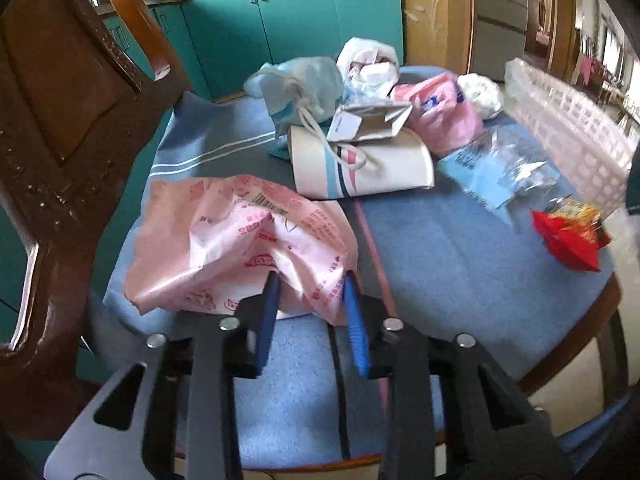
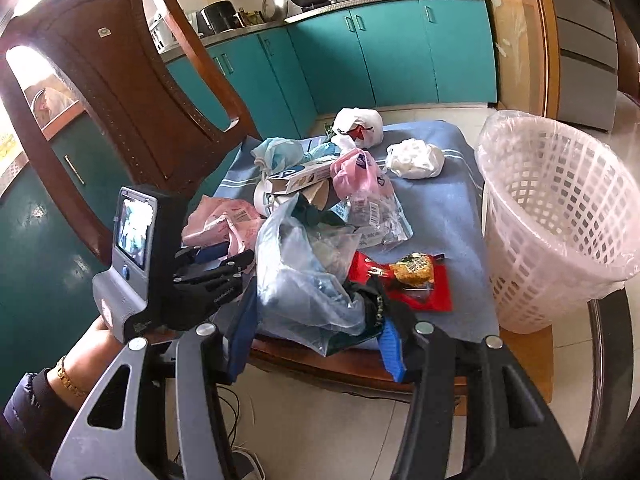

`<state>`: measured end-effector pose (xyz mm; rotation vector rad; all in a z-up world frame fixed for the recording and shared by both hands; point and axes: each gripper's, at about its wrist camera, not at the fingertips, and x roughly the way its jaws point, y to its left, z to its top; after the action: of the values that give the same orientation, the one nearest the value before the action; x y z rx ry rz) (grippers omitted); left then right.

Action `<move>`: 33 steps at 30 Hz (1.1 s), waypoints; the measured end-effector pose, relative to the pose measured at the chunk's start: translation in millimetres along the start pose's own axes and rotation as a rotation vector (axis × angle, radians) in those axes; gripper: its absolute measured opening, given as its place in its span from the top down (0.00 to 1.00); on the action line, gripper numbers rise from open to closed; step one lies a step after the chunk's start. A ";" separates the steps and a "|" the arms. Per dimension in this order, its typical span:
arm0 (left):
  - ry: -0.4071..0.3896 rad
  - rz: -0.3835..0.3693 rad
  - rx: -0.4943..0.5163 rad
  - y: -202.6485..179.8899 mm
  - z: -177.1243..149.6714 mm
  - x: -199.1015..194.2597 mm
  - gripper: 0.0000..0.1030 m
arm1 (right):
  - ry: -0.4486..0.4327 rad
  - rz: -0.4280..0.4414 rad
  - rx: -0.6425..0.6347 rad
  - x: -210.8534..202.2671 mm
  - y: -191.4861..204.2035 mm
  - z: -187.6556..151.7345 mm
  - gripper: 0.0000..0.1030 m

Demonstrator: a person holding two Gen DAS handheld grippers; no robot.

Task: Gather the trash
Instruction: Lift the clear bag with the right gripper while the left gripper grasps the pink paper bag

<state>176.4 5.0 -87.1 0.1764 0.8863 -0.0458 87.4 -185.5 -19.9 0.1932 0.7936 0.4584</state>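
Nearest, the left gripper has its two blue fingers closed on the near edge of a crumpled pink wrapper with red print, which lies at the front left of a chair seat covered with a blue cloth. Seen from the right side, a hand with a gold bracelet holds that left gripper low over the wrapper. The right gripper is clamped on a clear blue plastic bag stuffed with scraps, held up at the seat's front edge. Just beyond the bag, a red snack packet lies flat on the cloth. Farther back sits a heap of rubbish: a paper cup on its side, a small cardboard box, a pink bag and white tied bags. Right of the chair stands a white laundry-style basket lined with clear plastic. Behind everything are the chair's brown wooden back and teal kitchen cabinets.
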 end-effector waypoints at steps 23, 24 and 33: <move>-0.199 -0.218 -0.225 -6.6 -20.2 -132.8 0.84 | -0.101 -0.087 -0.086 -13.3 18.4 -2.0 0.49; -0.186 -0.225 -0.224 -7.1 -20.6 -130.6 0.84 | -0.104 -0.091 -0.091 -13.7 19.6 -2.7 0.49; -0.173 -0.228 -0.238 -4.4 -23.7 -126.9 0.84 | -0.104 -0.103 -0.100 -12.9 22.6 -4.8 0.49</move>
<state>77.5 0.5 -4.2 -0.1504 0.7289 -0.1648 68.8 -171.4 -7.3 0.0818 0.6735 0.3861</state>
